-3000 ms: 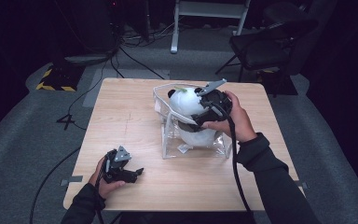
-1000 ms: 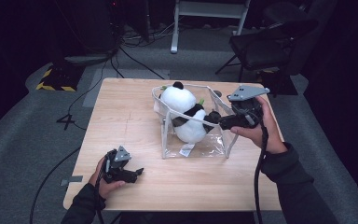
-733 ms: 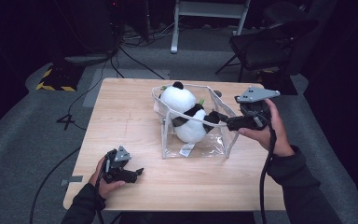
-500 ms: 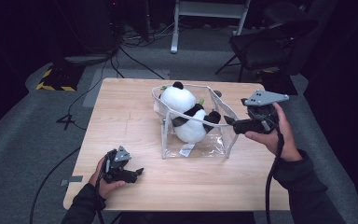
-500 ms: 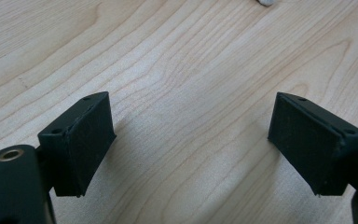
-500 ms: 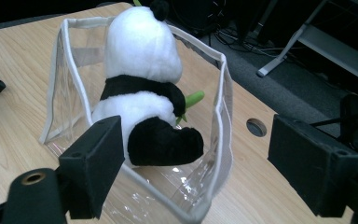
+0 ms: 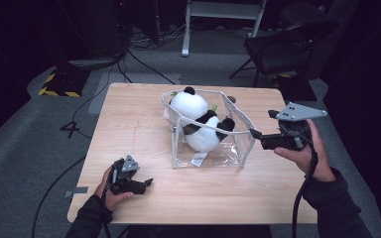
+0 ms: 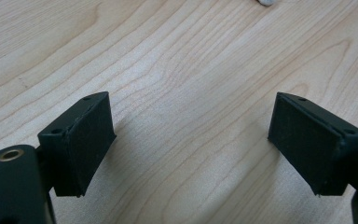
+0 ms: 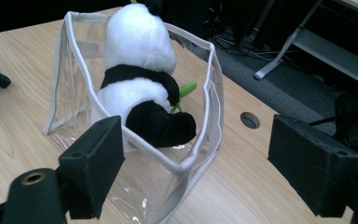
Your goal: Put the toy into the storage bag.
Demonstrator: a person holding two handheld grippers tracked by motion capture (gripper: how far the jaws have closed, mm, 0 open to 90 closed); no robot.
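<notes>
Panda toy (image 7: 198, 124): lain inside the clear pouch (image 7: 230, 151) at mid tabletop (image 7: 129, 119).
Left tool (image 7: 146, 183): jaws held apart, low over bare wood.
Right tool (image 7: 256, 135): jaws held apart, just beside the pouch's corner.

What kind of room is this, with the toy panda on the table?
Probably a lab or recording studio: a lone wooden table on grey carpet, cables trailing across the floor, a hazard-striped block, and dark surroundings with an office chair.
</notes>
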